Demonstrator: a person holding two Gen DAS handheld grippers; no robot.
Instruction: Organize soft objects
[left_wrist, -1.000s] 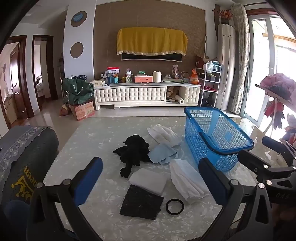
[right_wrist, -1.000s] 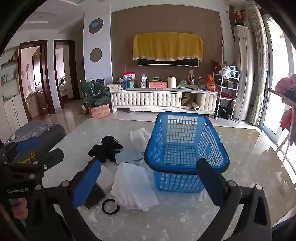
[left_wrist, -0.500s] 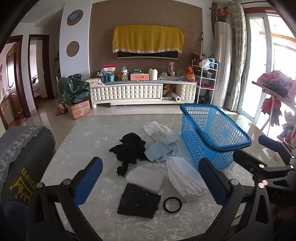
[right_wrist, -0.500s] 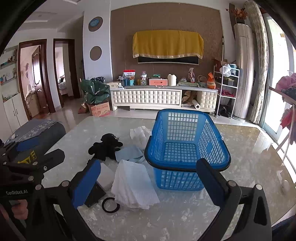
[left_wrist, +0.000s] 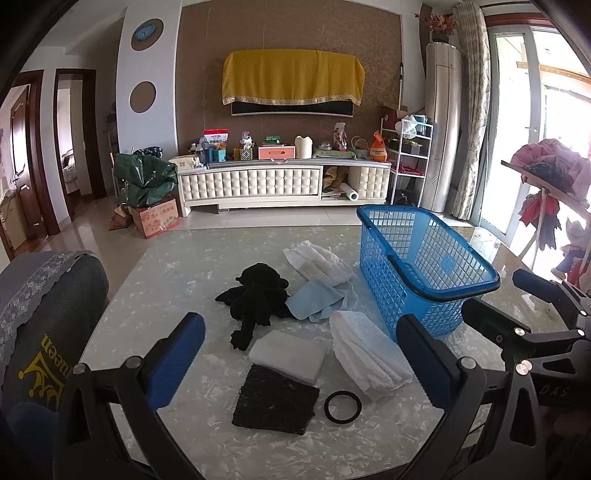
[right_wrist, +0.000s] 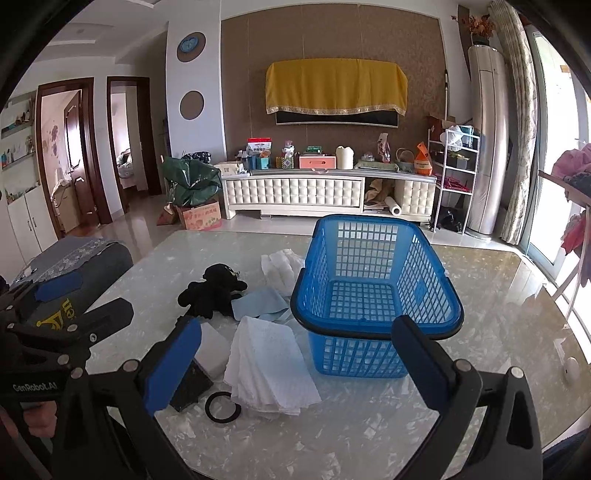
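A blue mesh basket (left_wrist: 424, 266) (right_wrist: 373, 291) stands empty on the marble table. Left of it lie a black plush toy (left_wrist: 256, 295) (right_wrist: 212, 290), a light blue cloth (left_wrist: 317, 299) (right_wrist: 260, 304), a far white folded cloth (left_wrist: 317, 260) (right_wrist: 282, 266), a near white towel (left_wrist: 369, 350) (right_wrist: 267, 365), a white sponge (left_wrist: 288, 354), a black scouring pad (left_wrist: 275, 400) and a black ring (left_wrist: 342, 407) (right_wrist: 222, 407). My left gripper (left_wrist: 301, 354) is open and empty, held above the near table edge. My right gripper (right_wrist: 295, 362) is open and empty before the basket.
A padded chair back (left_wrist: 40, 332) stands at the table's left edge. The right gripper's body (left_wrist: 535, 332) shows at the right of the left wrist view. A small white object (right_wrist: 570, 367) lies near the table's right edge. A TV cabinet (left_wrist: 280, 181) stands beyond.
Both grippers have drifted slightly, so the scene sits a little lower and closer in view. Nothing on the table has moved; both jaws stay open.
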